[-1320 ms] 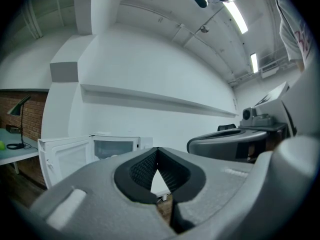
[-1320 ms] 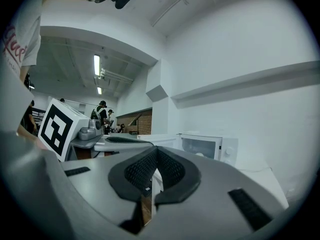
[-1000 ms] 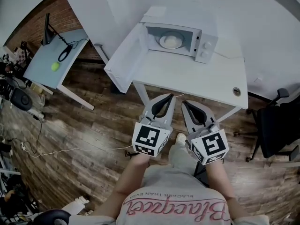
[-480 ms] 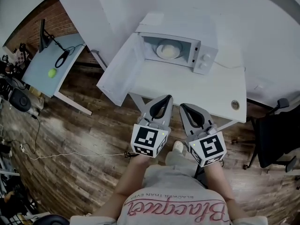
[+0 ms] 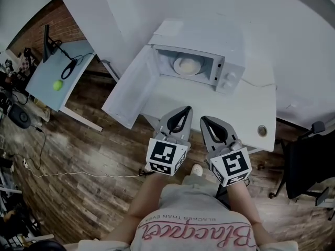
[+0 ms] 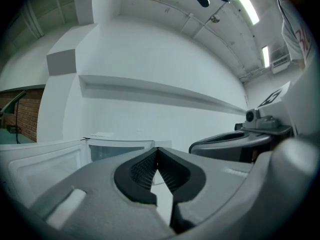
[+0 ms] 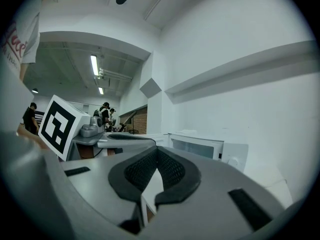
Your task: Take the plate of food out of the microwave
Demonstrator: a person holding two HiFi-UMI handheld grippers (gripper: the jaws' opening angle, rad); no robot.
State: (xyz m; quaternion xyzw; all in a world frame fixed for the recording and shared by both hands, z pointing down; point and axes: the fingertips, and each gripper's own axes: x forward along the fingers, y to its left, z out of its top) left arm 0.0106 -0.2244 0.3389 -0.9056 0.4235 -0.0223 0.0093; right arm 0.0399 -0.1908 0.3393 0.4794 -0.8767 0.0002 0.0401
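Inside the microwave (image 5: 201, 35), whose door (image 5: 128, 90) already stands open, the plate of food (image 5: 187, 65) sits untouched, while the left gripper (image 5: 186, 110) and right gripper (image 5: 205, 120) hover at the worktop (image 5: 225, 106) front edge, fingers together and empty, leaving reach, grasp and withdrawal outstanding.

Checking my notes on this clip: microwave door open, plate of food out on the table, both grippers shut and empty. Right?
Not quite: the plate of food sits inside the microwave, not on the table, as the head view shows. The door is open, and the left gripper and right gripper are shut and empty.
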